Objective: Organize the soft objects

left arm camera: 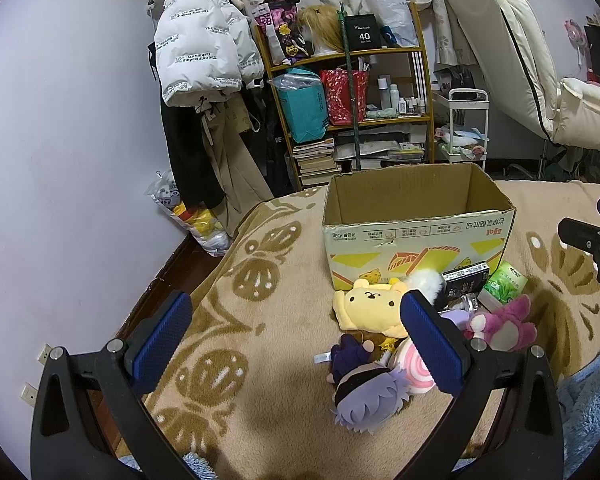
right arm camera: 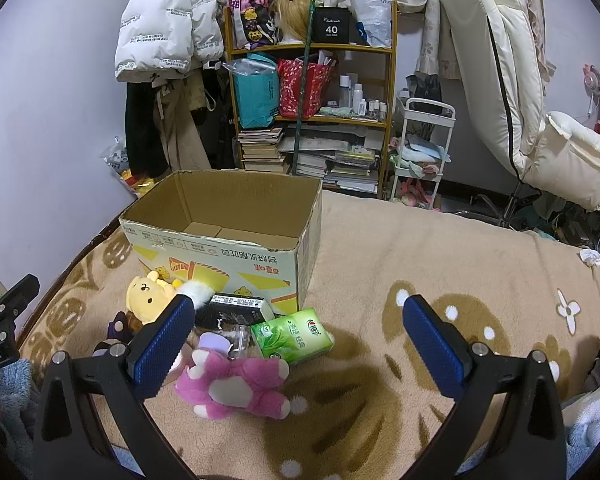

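- While held wide apart over the blanket (left arm camera: 260, 280), left gripper (left arm camera: 296, 344) grips nothing.
- Right gripper (right arm camera: 300, 344): likewise spread, empty.
- Box (left arm camera: 416, 216): centre frame, open.
- Yellow plush (left arm camera: 372, 308), purple doll (left arm camera: 364, 392), pink plush (right arm camera: 236, 380) and green pack (right arm camera: 292, 334): heaped just below the box, lower centre.

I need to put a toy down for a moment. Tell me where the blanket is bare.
Bare blanket lies right of the cardboard box, out toward the crumpled tissue, and on the box's left toward the bed edge. It is crowded in front of the box: yellow plush, pink plush, green tissue pack.
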Tool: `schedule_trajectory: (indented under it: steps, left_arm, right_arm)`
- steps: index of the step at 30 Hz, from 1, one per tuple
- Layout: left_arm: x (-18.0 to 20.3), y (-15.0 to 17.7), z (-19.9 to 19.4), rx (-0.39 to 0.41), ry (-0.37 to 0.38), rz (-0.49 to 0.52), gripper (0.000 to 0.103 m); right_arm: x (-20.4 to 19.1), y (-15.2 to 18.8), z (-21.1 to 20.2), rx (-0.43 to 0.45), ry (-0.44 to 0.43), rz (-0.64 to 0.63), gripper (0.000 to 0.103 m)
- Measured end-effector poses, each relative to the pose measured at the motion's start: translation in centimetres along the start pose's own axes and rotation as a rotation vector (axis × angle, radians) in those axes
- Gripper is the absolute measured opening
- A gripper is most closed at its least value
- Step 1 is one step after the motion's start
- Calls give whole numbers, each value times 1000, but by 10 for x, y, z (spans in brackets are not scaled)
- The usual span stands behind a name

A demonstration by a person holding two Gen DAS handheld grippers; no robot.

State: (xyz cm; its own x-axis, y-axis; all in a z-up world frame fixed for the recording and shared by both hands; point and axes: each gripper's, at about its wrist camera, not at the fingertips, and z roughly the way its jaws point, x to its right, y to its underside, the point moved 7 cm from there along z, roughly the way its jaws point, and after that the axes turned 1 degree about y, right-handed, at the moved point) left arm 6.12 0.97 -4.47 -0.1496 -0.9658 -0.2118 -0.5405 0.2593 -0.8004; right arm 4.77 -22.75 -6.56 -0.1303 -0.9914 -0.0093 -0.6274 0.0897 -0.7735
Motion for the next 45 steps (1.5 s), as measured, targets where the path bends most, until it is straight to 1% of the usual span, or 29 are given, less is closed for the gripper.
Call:
schedule_trajectory:
  steps: [38,41,45]
  left_arm:
    - [2,3,2,-4,-4,7,102]
    - [1,6,5,-13,-2,10,102]
    - [0,12,14,-43,3,13,102]
  right_arm:
    - [0,1,1,-5,-2,-1,103]
    - [-1,1,1,-5,-2,-2,103]
    - [-1,2,1,-9,-2,-1,103]
